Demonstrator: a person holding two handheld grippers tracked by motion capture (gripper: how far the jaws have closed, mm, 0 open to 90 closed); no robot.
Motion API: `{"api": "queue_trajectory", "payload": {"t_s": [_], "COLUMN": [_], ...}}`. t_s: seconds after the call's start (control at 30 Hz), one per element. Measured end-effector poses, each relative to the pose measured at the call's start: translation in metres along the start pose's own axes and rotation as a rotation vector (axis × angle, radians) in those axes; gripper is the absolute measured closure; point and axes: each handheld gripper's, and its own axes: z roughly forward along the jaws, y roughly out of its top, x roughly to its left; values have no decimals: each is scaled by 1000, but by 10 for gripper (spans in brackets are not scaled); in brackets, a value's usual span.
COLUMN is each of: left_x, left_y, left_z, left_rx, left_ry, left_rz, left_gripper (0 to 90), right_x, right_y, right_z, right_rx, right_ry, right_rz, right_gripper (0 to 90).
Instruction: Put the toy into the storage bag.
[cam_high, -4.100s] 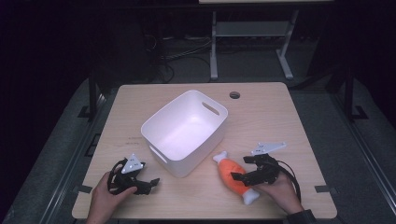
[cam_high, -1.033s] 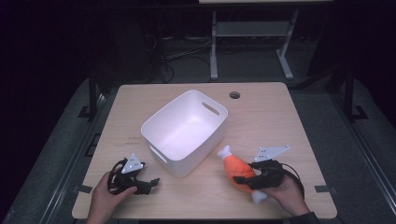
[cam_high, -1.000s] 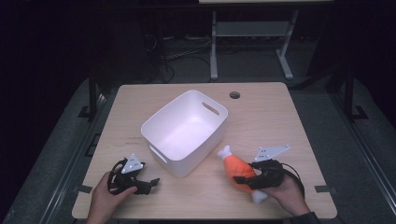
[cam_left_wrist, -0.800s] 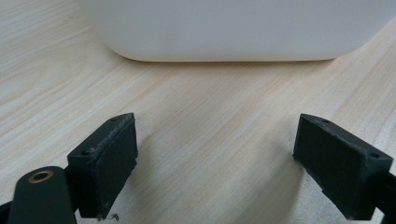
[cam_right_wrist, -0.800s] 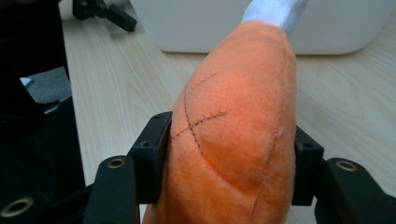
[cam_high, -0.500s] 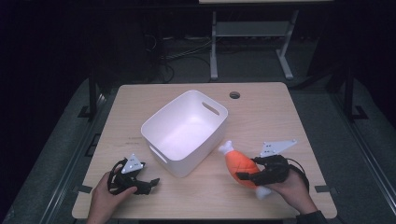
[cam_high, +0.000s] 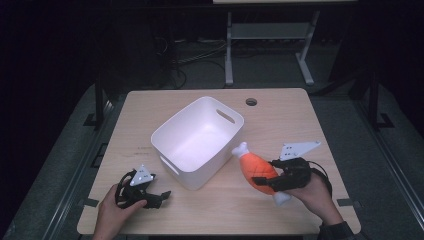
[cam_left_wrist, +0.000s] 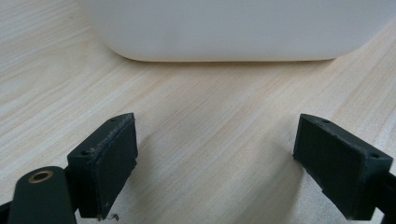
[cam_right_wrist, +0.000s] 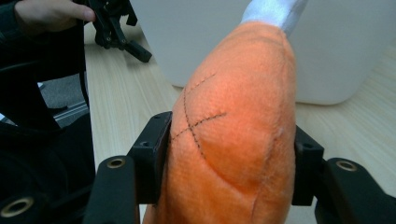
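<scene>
Plush drumstick (cam_high: 256, 169): orange fabric body, black cross-stitching, white bone ends; no legible writing. Right tool (cam_high: 272, 175) clenched on its body, right of the white bin (cam_high: 197, 140). Left tool (cam_high: 159, 196) spread wide, nothing between, on the wooden surface (cam_high: 280, 120) facing the bin.

Light wooden table (cam_high: 150, 115), white bin (cam_high: 197, 140) near its middle
</scene>
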Motion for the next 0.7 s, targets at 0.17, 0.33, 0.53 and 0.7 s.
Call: {"api": "queue_trajectory", "payload": {"t_s": [0.17,0.33,0.53,0.7], "left_x": [0,0,0,0], "left_y": [0,0,0,0], "left_z": [0,0,0,0], "left_rx": [1,5,1,1], "left_ry": [1,-1,0,0], "left_rz": [1,3,0,0], "left_gripper": [127,127,127,127], "right_x": [0,1,1,0], "right_y": [6,14,23,29], "right_z": [-1,-3,-5,-6], "right_rx": [-9,-30,-45,-61], "right_ry": [5,13,13,17], "right_rz": [-13,-20,-40,-46], "right_gripper": [438,438,437,438]}}
